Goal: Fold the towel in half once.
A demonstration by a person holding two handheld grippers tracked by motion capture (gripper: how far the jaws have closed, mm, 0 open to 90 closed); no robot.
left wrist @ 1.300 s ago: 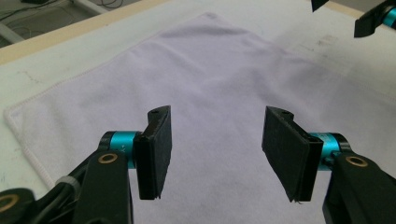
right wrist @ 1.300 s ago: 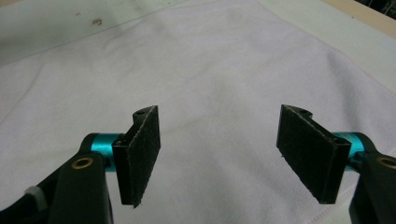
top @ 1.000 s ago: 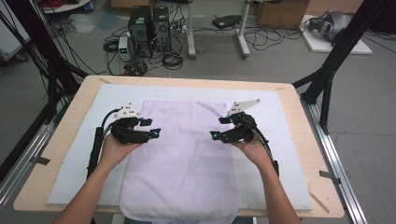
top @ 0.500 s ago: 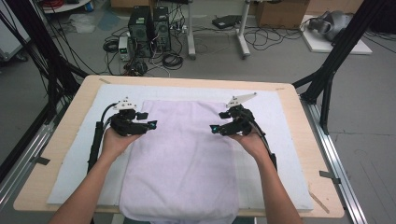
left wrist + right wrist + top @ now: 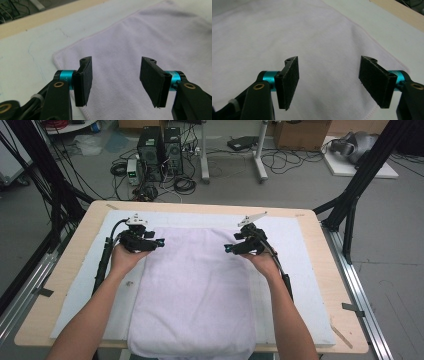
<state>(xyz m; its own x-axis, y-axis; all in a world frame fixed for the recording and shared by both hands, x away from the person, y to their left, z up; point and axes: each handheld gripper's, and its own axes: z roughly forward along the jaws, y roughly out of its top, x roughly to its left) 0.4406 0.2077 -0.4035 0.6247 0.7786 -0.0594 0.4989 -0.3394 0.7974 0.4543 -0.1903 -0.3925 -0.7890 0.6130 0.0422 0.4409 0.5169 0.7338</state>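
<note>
A pale lilac towel (image 5: 195, 290) lies flat on a white mat, its near edge hanging over the table's front. My left gripper (image 5: 159, 242) hovers just above the towel's far left corner, jaws open and pointing inward. In the left gripper view the left gripper (image 5: 116, 62) has the towel's corner (image 5: 62, 60) beneath it and nothing between the pads. My right gripper (image 5: 228, 249) hovers near the far right corner, also open. In the right gripper view the right gripper (image 5: 330, 61) is over the towel (image 5: 287, 32), whose hemmed right edge (image 5: 387, 53) runs beside it.
The white mat (image 5: 310, 285) covers most of the wooden table (image 5: 60, 285). Black frame posts (image 5: 355, 195) stand at the table's far corners. Computer cases (image 5: 160, 150) and cables lie on the floor beyond the far edge.
Both hands have moved away from the person toward the towel's far end and sunk a little. The jaws stay apart, with nothing taken hold of.
</note>
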